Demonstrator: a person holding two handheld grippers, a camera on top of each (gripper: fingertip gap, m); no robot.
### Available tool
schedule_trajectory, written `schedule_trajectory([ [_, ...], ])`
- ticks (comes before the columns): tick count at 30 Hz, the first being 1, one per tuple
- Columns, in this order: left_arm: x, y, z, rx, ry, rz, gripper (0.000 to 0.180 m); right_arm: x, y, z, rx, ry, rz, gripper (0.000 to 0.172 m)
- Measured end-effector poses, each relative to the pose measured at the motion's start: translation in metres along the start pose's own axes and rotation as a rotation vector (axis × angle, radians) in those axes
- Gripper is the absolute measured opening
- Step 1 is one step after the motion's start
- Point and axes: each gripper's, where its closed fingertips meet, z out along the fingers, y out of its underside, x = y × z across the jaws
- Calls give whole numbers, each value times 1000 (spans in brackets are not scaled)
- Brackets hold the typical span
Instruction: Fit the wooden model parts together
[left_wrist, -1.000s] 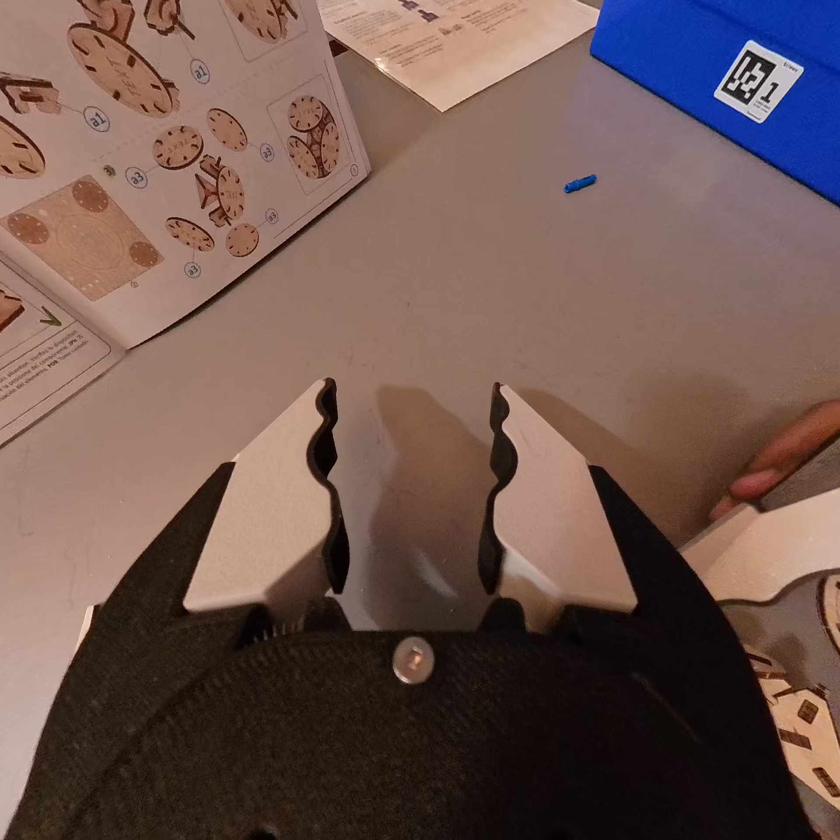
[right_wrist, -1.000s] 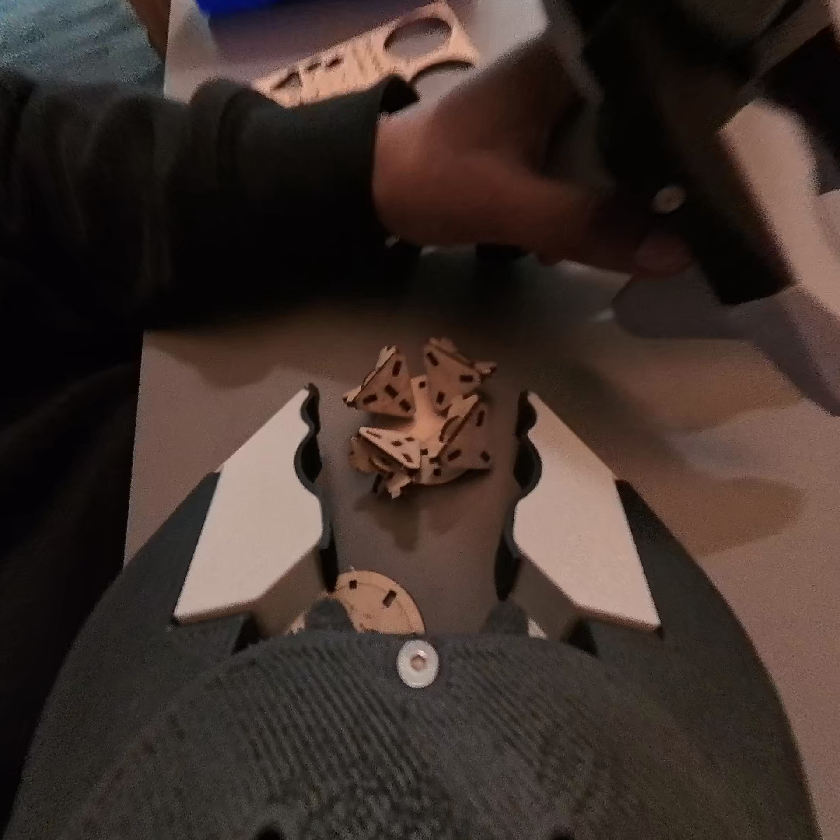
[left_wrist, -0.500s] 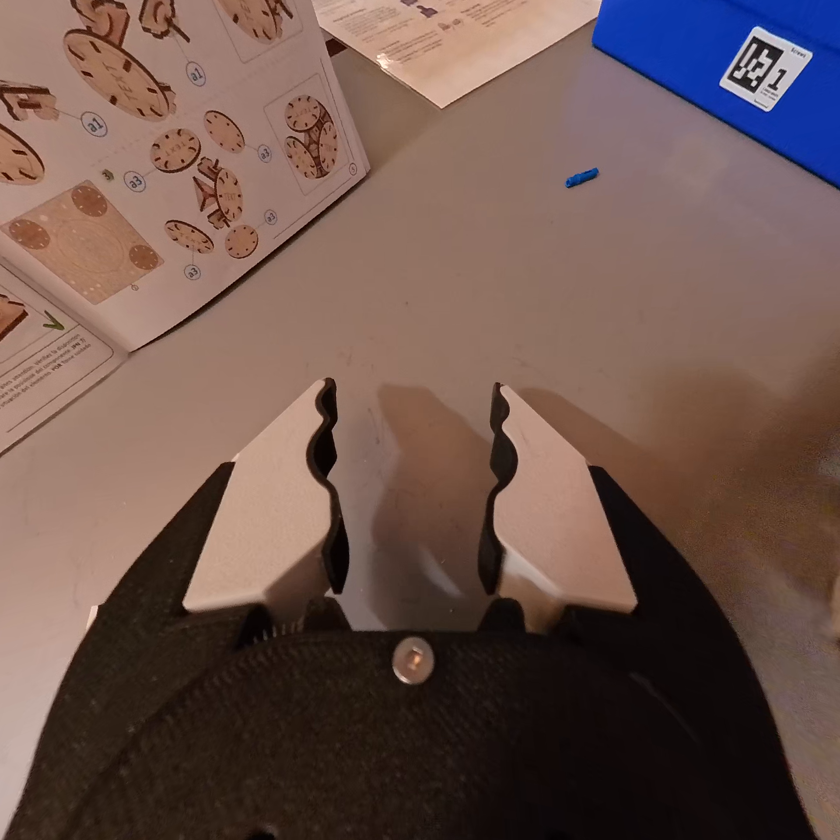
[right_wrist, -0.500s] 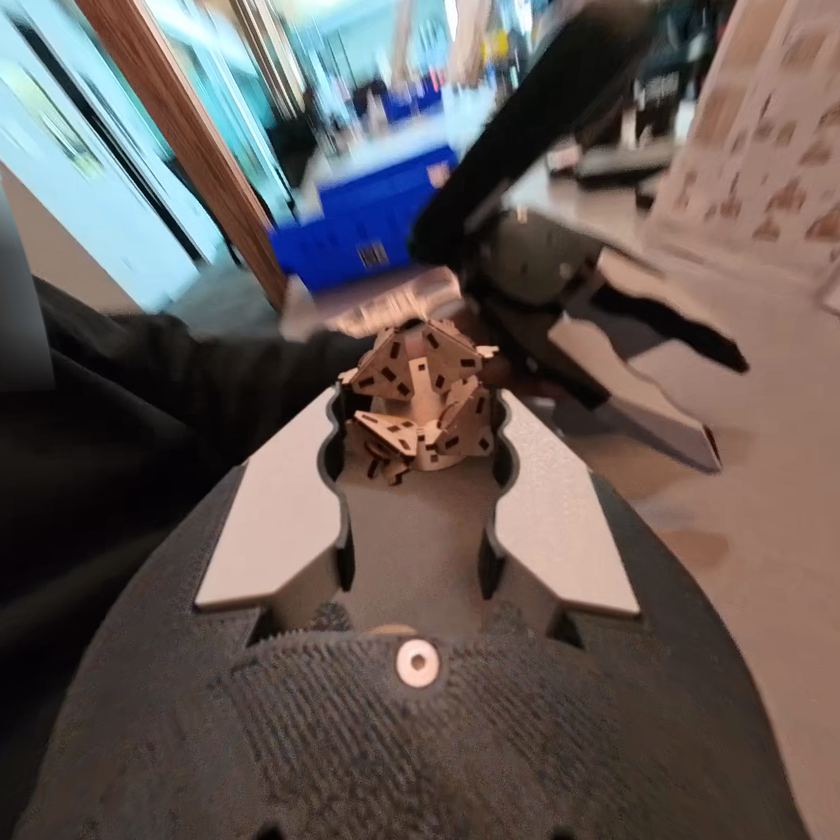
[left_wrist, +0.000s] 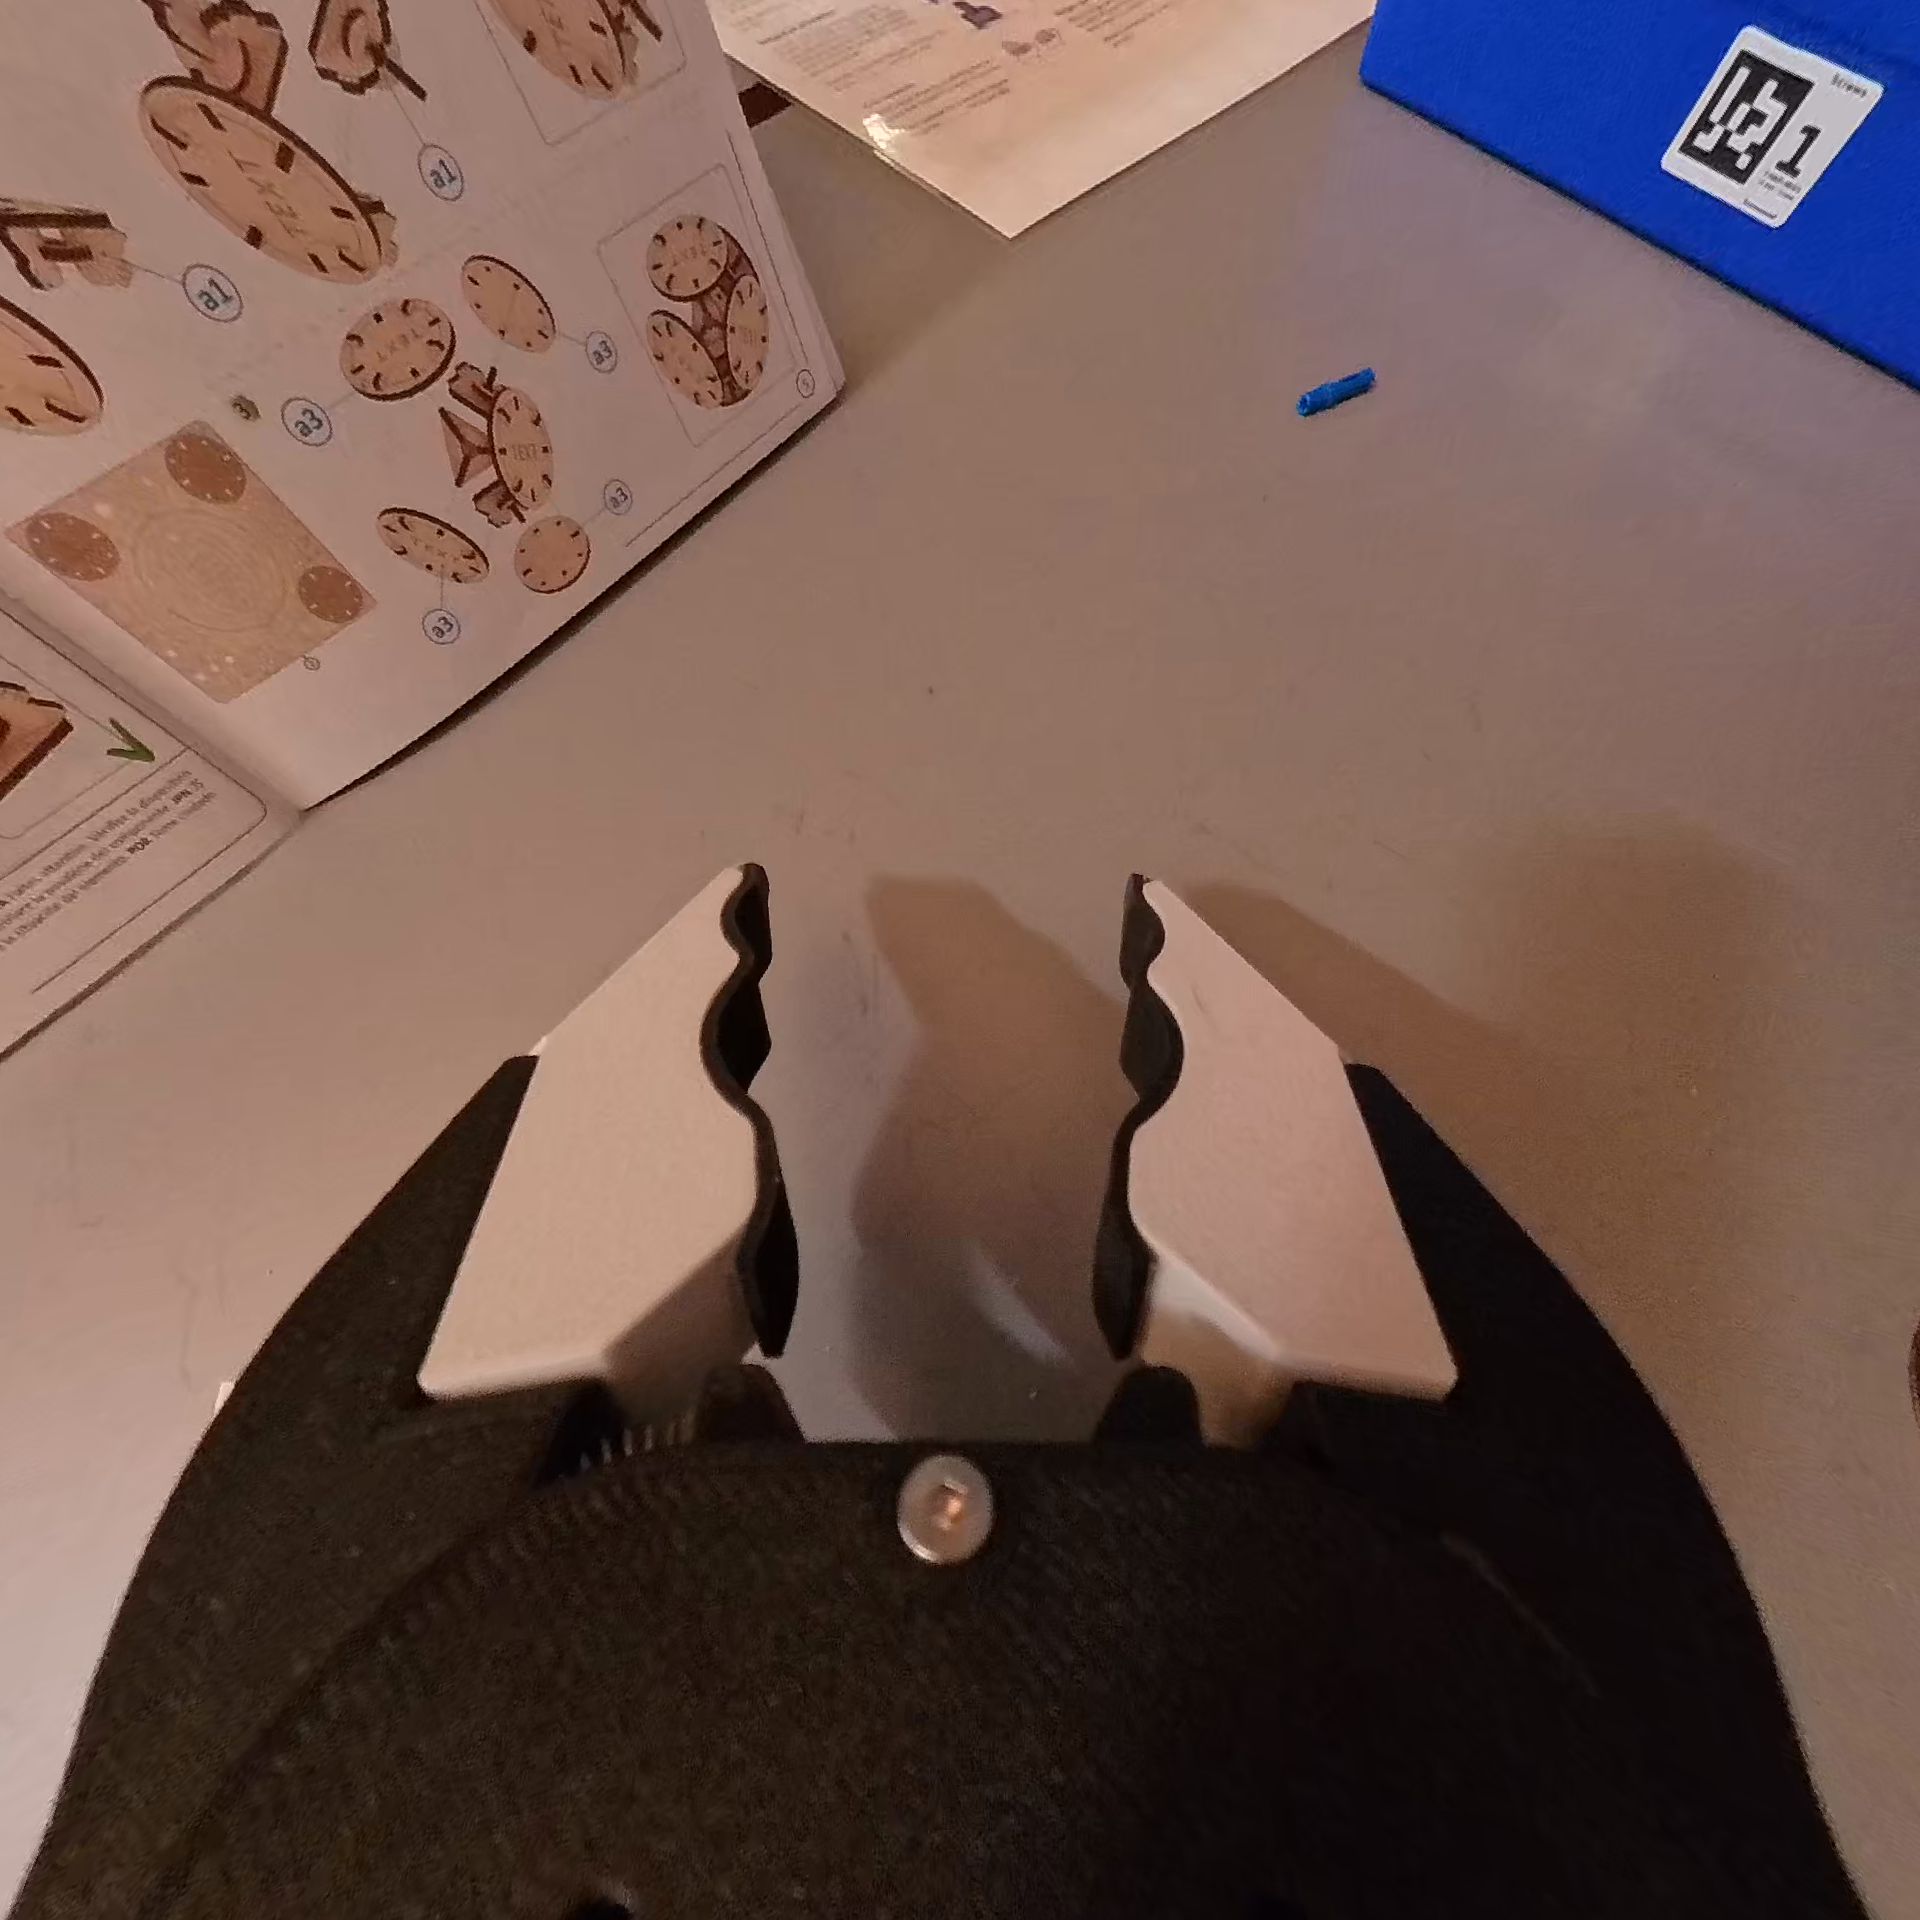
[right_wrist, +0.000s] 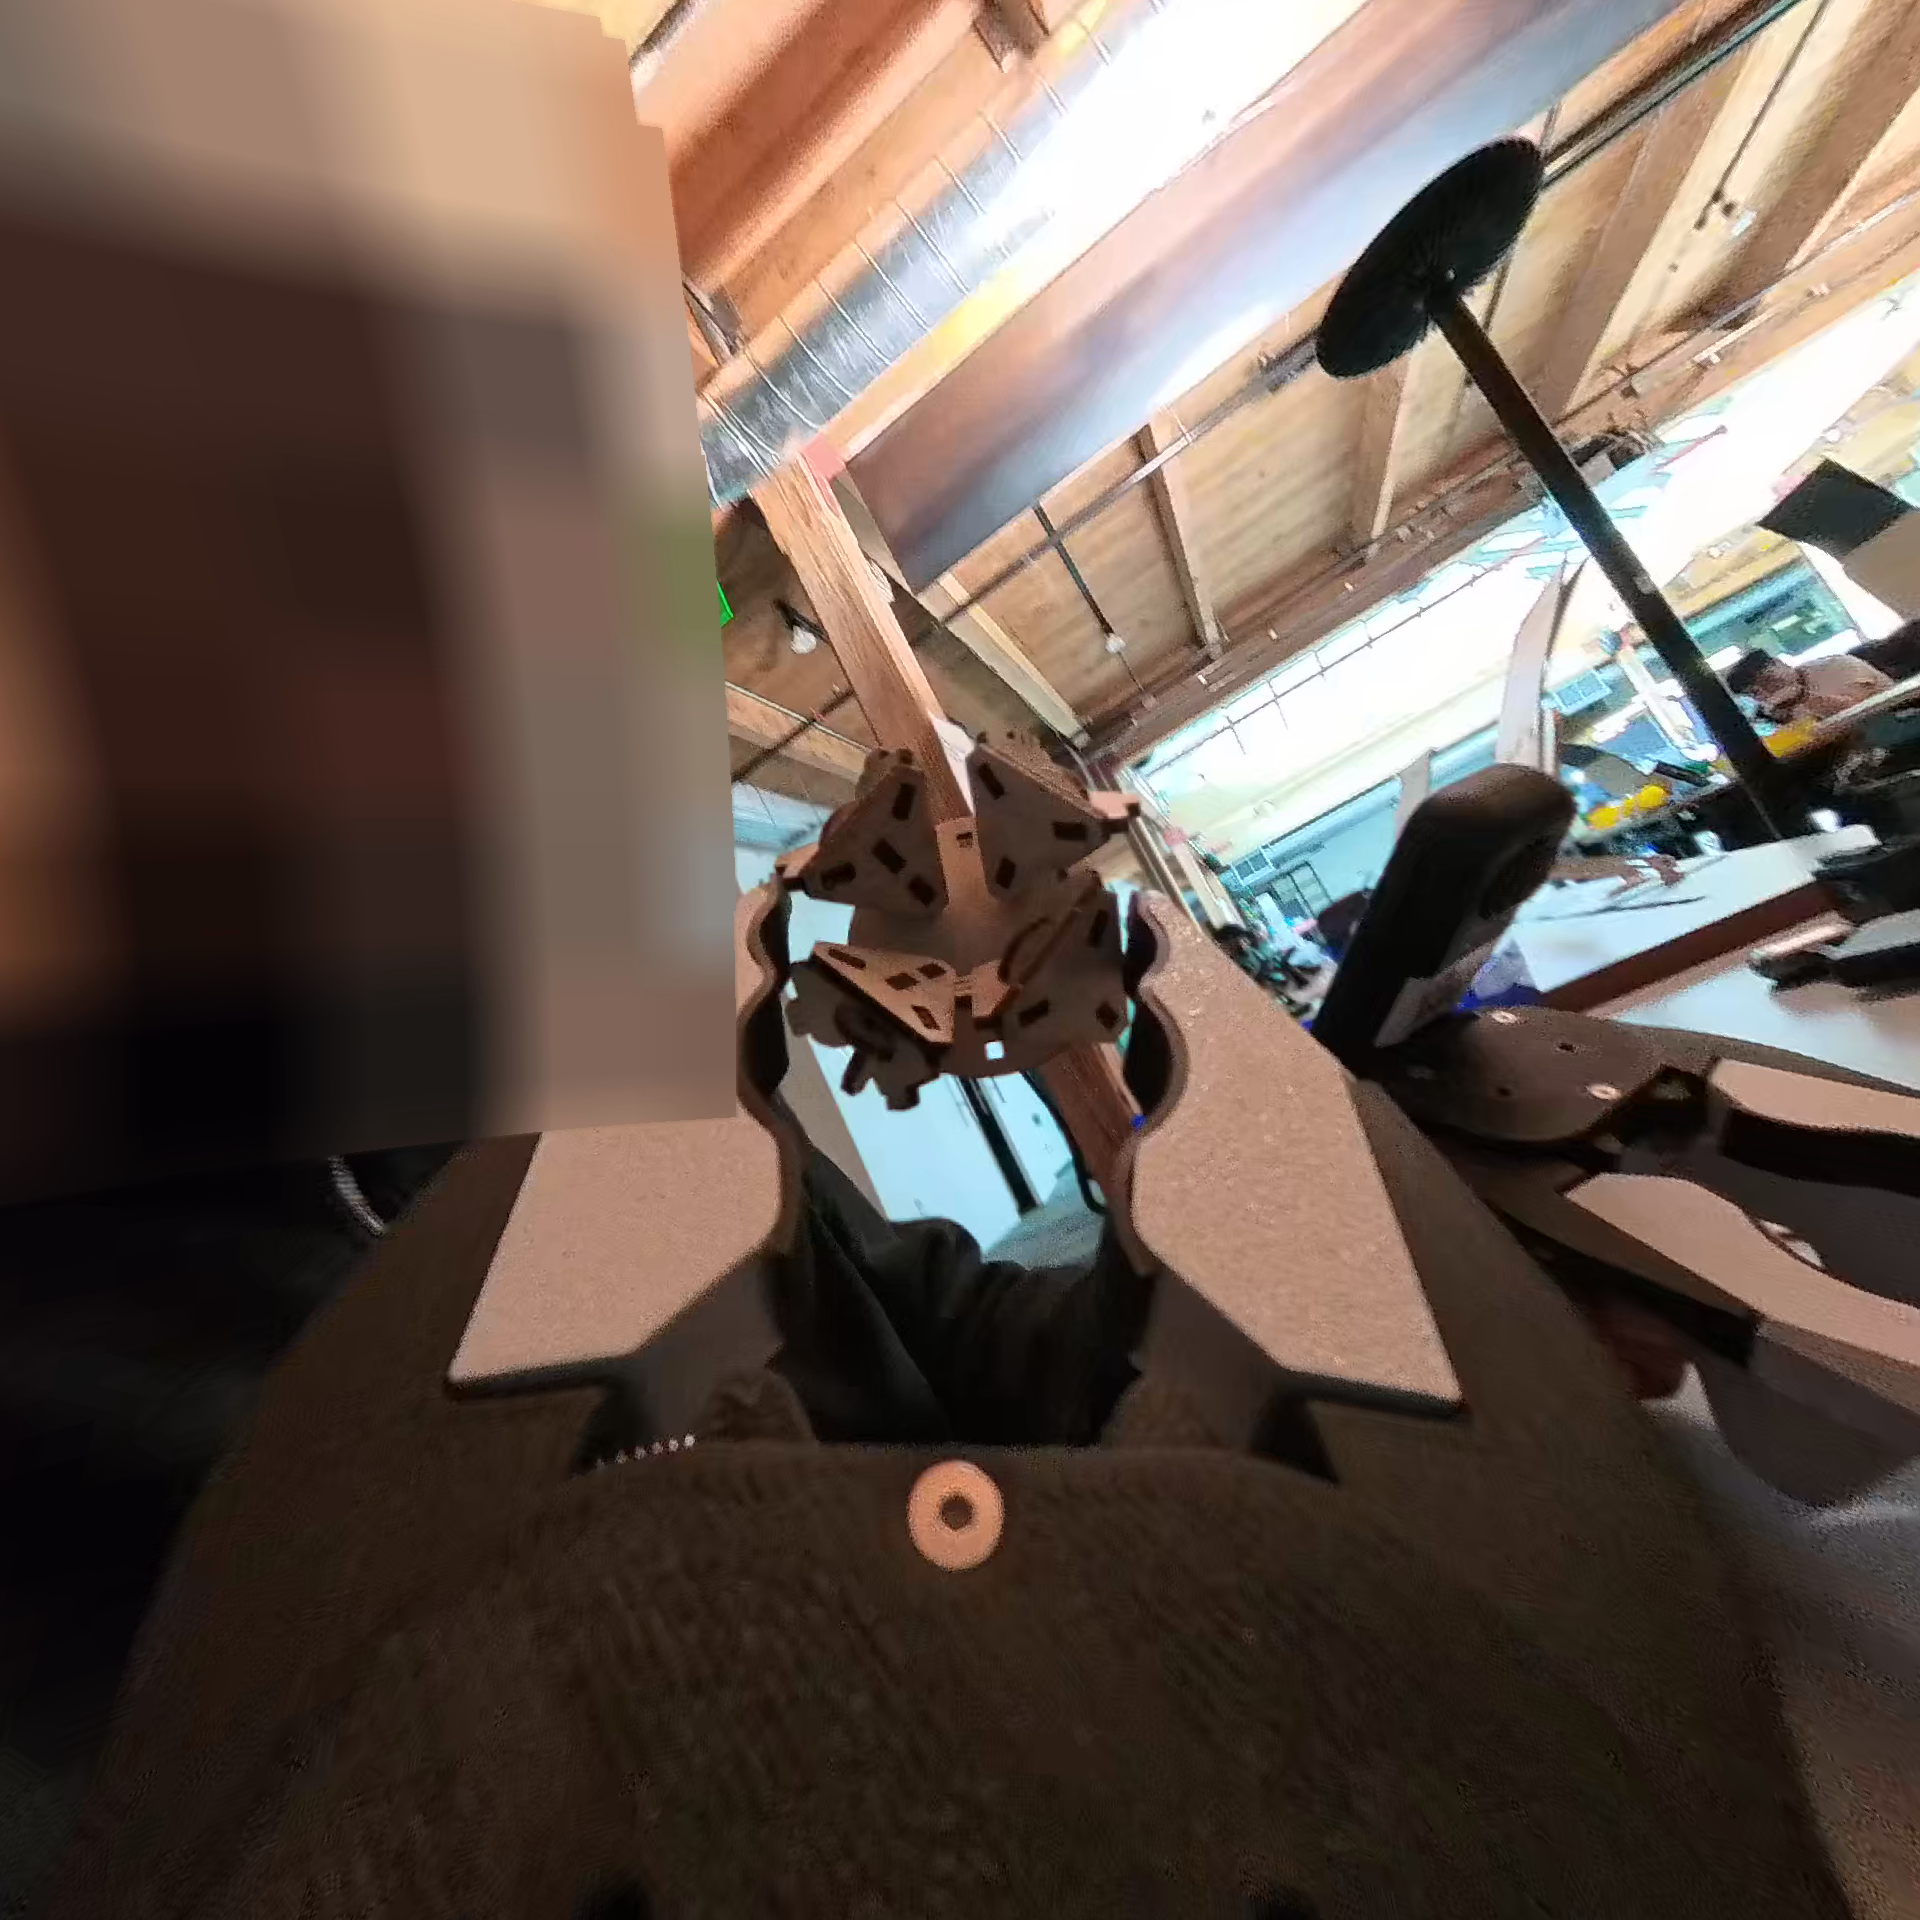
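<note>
Left wrist view: the left gripper (left_wrist: 948, 883) is held spread and bare over the grey table (left_wrist: 1039, 582), an instruction booklet (left_wrist: 364, 364) lying toward the far left corner, a blue box (left_wrist: 1621, 135) at the far right, a small blue peg (left_wrist: 1335, 392) nearer. In the right wrist view, a wooden puzzle assembly (right_wrist: 961, 935) is pinched between the right gripper's (right_wrist: 951, 914) fingertips, raised off the table.

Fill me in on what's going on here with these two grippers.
A person works two hand-held grippers. The right gripper is raised off the table and clamps a small wooden assembly of slotted triangular pieces between its fingertips. The left gripper hangs open over the grey table with nothing between its fingers. An instruction booklet with wooden-part diagrams lies ahead to its left, a blue bin and a small blue peg to its right.
</note>
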Motion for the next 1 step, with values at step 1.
schedule_trajectory([
  [1,0,0,0,0,0,1,67,-2,-3,-2,21,-15,11,63],
])
